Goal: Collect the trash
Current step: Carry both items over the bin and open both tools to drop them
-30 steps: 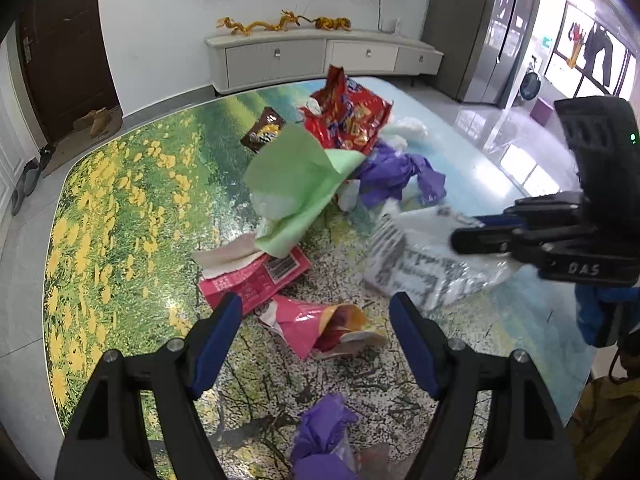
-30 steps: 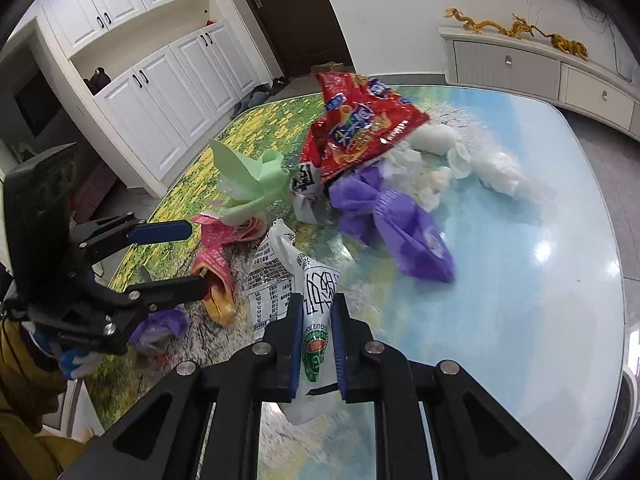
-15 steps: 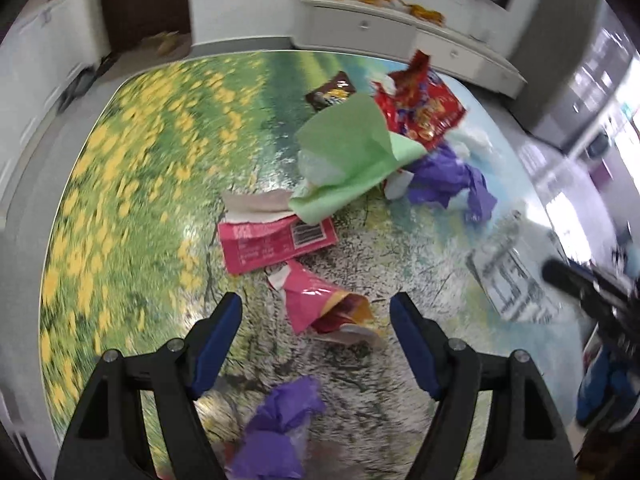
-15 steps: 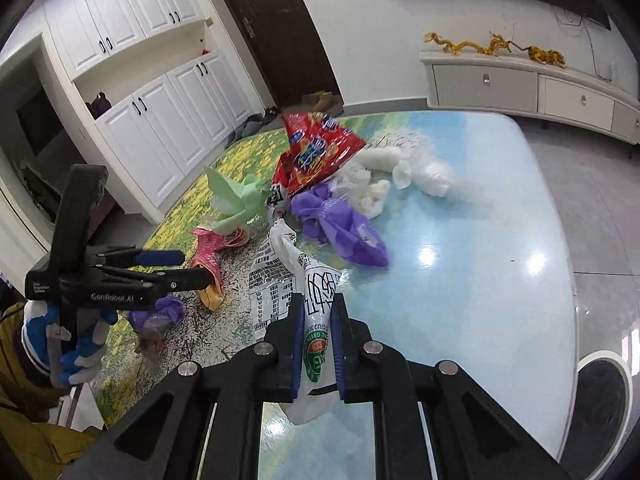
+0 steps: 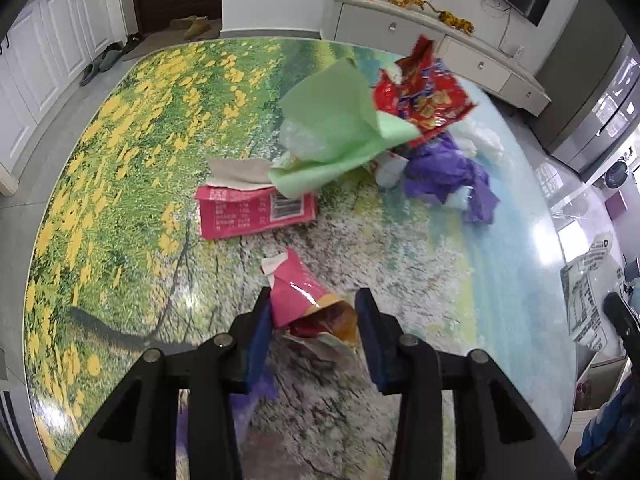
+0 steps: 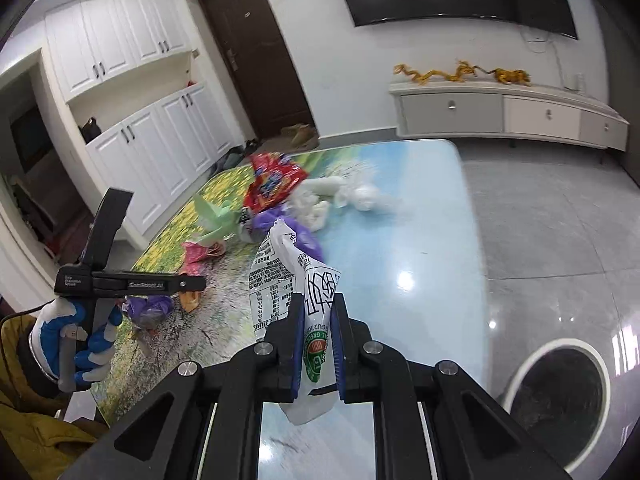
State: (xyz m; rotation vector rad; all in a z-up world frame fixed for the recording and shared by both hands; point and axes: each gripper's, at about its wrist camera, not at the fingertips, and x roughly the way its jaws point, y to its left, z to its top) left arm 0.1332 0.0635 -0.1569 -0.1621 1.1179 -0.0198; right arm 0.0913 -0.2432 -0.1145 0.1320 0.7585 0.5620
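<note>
Two black handheld grippers dominate the lower frames: the left gripper (image 5: 314,320) and right gripper (image 6: 316,344) each carry angular black arms with triangular cut-outs, silver round screws at the joints and blue pads lining the fingers. At the lower left of the right wrist view, a hand (image 6: 70,344) in a blue-and-white glove grips a grey handle below white lettering on the black body; a mustard-yellow sleeve (image 6: 32,432) shows beneath.
</note>
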